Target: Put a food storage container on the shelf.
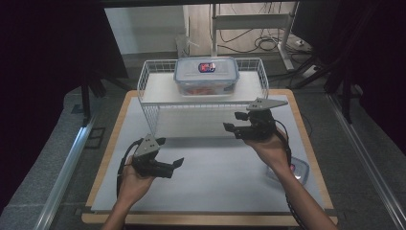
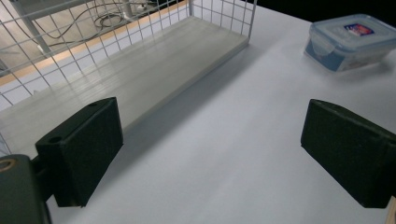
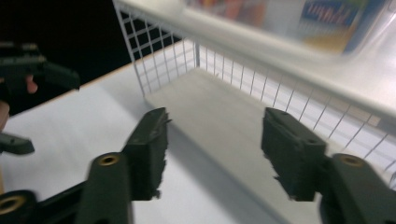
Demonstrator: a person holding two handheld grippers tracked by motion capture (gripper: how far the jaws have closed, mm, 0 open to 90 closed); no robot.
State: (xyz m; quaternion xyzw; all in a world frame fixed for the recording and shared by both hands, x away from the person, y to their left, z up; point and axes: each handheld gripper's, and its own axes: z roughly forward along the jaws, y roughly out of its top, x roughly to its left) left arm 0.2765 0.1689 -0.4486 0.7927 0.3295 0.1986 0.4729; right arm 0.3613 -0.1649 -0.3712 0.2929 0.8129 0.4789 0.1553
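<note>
A white wire rack [image 1: 149, 109] stands at the back of the white tabletop. On its top shelf sits a clear food box with a blue lid [image 1: 206, 75], blurred at the top of the right gripper view [image 3: 299, 23]. A second, smaller lidded box [image 1: 297, 168] rests on the table beside the person's right forearm, and the left gripper view shows it far off [image 2: 349, 41]. My left gripper [image 1: 171, 151] hovers open over the table's front left, nothing between its jaws [image 2: 212, 114]. My right gripper [image 1: 232, 120] is open in front of the rack's lower shelf [image 3: 217, 121], empty.
The rack's lower shelf board [image 2: 140, 70] lies bare under the top shelf. The table's wooden edge [image 1: 107, 158] frames the white mat. Cables and a desk frame [image 1: 249, 28] stand beyond the table. My left gripper [image 3: 28, 77] appears at the left of the right gripper view.
</note>
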